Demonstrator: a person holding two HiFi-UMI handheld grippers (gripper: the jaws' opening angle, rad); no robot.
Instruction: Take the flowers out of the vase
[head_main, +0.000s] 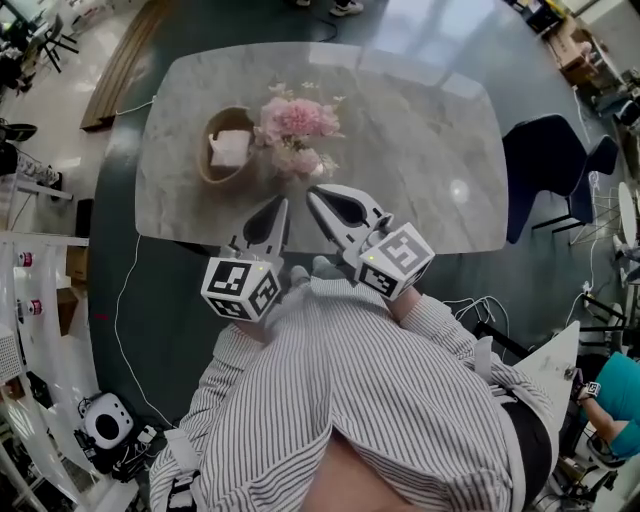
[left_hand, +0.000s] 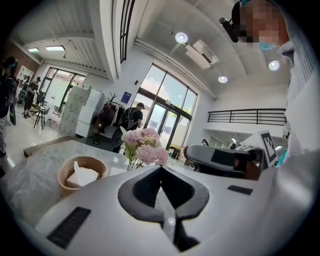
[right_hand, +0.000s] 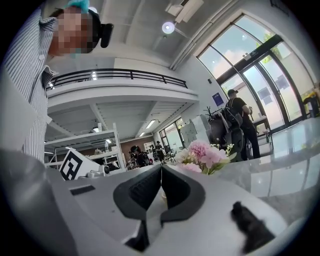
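So left tool (head_main: 283, 203) and right tool (head_main: 312, 192) both have jaws closed tip to tip, gripping nothing. Pink flowers (head_main: 297, 130) stand on the bench (head_main: 420, 150), just beside a wooden bowl (head_main: 212, 128), ahead of both tools.

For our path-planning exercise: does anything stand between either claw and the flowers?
Nothing visible does. Only bare table lies between the flowers and the left claw and right claw; the wooden bowl sits beside the flowers, off both paths.
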